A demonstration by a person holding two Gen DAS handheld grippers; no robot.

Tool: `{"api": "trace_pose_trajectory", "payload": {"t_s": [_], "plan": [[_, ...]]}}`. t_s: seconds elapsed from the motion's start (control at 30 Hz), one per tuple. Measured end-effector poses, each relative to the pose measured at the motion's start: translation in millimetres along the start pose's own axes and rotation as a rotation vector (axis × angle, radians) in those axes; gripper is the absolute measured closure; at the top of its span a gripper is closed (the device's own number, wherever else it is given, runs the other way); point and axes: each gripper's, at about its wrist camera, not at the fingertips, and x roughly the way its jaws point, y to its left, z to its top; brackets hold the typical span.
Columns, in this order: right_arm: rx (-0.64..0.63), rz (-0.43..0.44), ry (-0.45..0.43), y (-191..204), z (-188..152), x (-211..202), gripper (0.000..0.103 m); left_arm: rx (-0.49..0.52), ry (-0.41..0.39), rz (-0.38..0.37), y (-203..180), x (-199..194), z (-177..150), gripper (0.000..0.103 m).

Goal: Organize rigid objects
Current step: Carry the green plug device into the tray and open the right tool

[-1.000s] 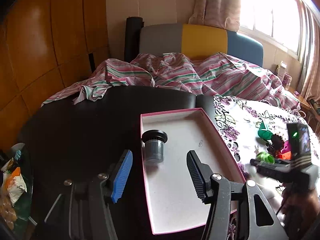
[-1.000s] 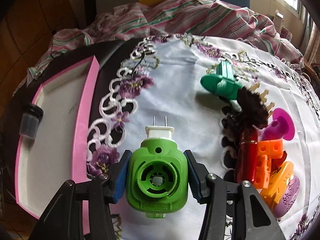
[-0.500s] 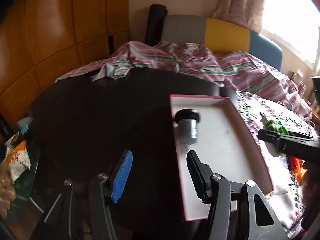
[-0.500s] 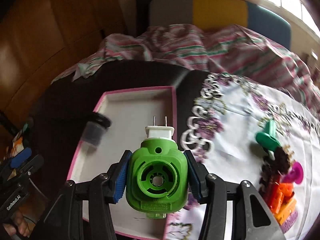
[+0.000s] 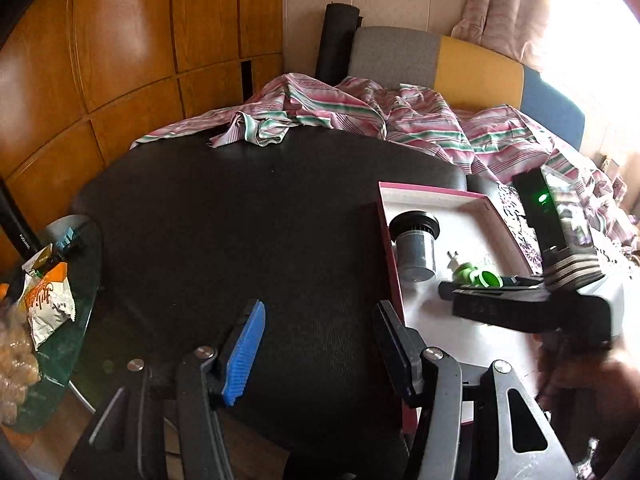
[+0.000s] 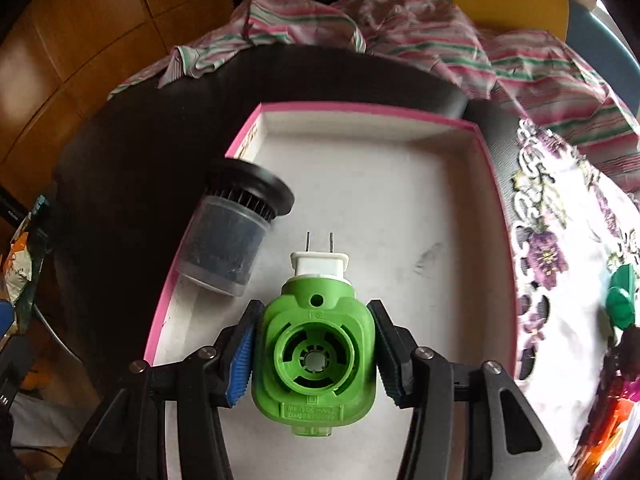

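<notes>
Right wrist view shows your right gripper (image 6: 314,356) clamped on the green plug-in device (image 6: 315,364), both pads pressed to its sides, white prongs forward, held over the pink-rimmed tray (image 6: 494,184). Inside the tray's left wall stands a black-capped grey filter canister (image 6: 236,236). Your left gripper (image 5: 320,356) hangs spread wide over the black table (image 5: 240,220) left of the tray, touching nothing.

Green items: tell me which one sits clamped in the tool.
The light green plug-in device, held by the right tool over the pink box. The darker green piece lies on the tablecloth.
</notes>
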Motion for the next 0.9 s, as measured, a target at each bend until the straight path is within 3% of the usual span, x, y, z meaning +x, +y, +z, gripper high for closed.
{"api": "trace_pose_trajectory", "payload": {"t_s": [0.23, 0.37, 0.47, 0.9], "plan": [[0.039, 0.032, -0.026, -7, -4, -4, 0.049, 0.004, -0.002, -0.017, -3, -4, 2, 0.045], [0.052, 0.035, -0.073, -12, -2, -16, 0.040, 0.012, -0.006, -0.027, -6, -7, 3, 0.045], [0.061, 0.033, -0.104, -17, -5, -29, 0.040, 0.015, -0.009, -0.035, -9, -10, 2, 0.044], [0.107, -0.085, -0.219, -58, -41, -87, 0.039, 0.077, -0.022, -0.089, -39, -19, 2, 0.043]]}}
